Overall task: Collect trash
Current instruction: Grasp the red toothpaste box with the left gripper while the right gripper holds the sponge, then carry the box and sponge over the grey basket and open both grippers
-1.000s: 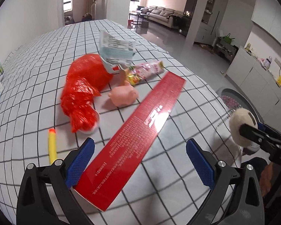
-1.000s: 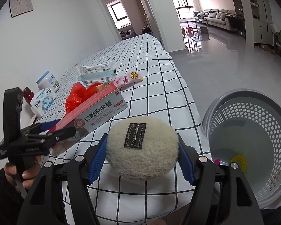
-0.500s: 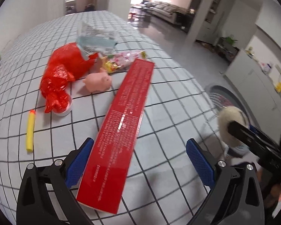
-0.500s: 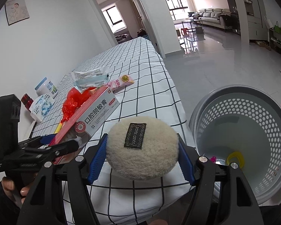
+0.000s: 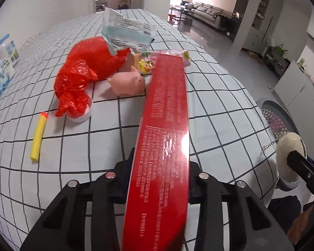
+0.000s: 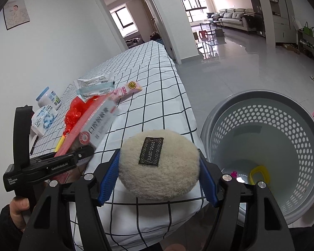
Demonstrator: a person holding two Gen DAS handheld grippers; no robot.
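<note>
A long red toothpaste box (image 5: 167, 125) runs away from my left gripper (image 5: 160, 163) across the checked tablecloth. The jaws are closing, both pads press the box's sides, and its near end is tilted up off the cloth. From the right wrist view the same box (image 6: 94, 123) sticks out of the left gripper (image 6: 82, 152). My right gripper (image 6: 158, 159) is shut on a round cream powder puff (image 6: 163, 179) with a black label, held at the table's edge beside a grey perforated basket (image 6: 261, 96). The puff (image 5: 288, 152) also shows at the right of the left wrist view.
On the cloth lie a red plastic bag (image 5: 83, 71), a pink pig toy (image 5: 127, 82), a yellow foam dart (image 5: 38, 140), a mask packet (image 5: 127, 31) and a pink sachet (image 6: 125, 91). A white jar (image 6: 49, 99) and tissue pack (image 6: 43, 120) stand by the wall. The basket holds small yellow and pink bits.
My left gripper's jaws went from wide open to closed around the red box, and the box's near end tipped up. The right gripper kept the puff and edged along the table's edge.
</note>
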